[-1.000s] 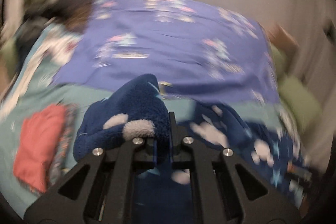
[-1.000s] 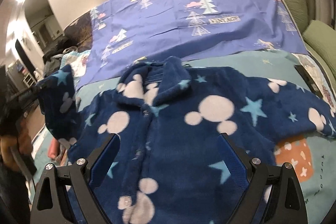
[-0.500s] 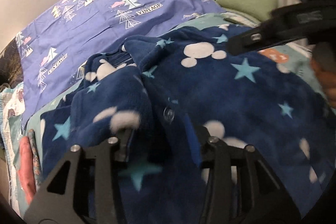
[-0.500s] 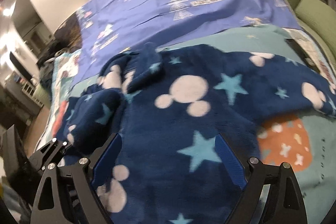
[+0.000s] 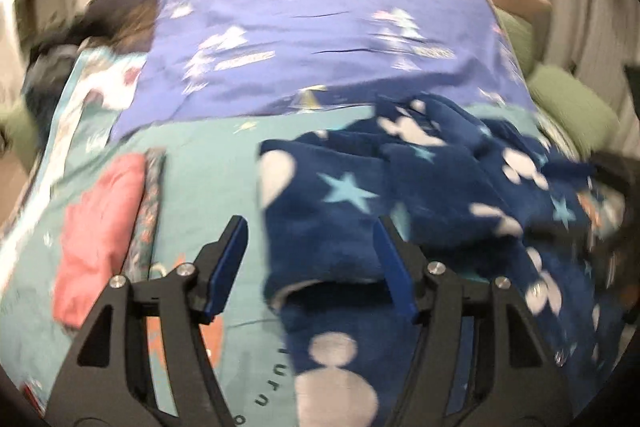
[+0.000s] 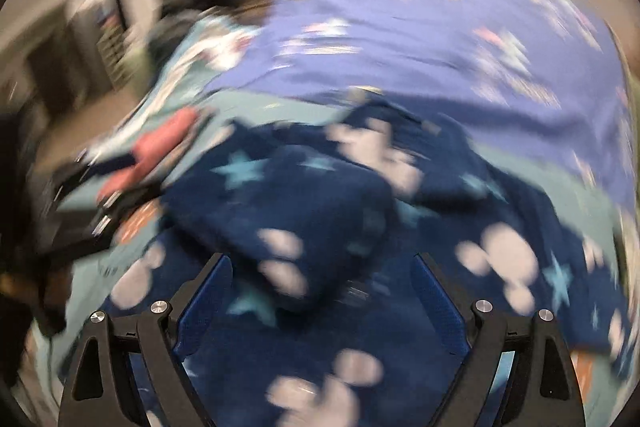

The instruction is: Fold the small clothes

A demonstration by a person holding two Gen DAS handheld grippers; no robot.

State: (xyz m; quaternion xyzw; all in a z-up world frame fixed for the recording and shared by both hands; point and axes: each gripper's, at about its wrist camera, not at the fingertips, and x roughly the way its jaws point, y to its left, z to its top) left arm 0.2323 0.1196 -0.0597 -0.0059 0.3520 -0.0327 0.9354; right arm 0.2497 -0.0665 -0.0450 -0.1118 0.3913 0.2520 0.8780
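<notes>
In the left wrist view, the left gripper [image 5: 308, 255], which a second ago was clamped on a sleeve of the navy fleece pyjama top with pale stars and mouse-head spots [image 5: 344, 203], has let go: its jaws are opening, the fabric's folded left edge lies between the fingers but unpinched, on the teal printed bedspread [image 5: 208, 163] right of a folded coral-red garment [image 5: 96, 235]. In the right wrist view, heavily blurred, the right gripper [image 6: 324, 287] hovers wide apart and empty over the same top, whose left sleeve now lies folded across the chest, so the first fold looks done and the right sleeve is probably next.

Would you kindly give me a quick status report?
Left gripper opening, nothing pinched. Right gripper open, empty. Navy fleece top half folded on bed. Nothing in the way.
</notes>
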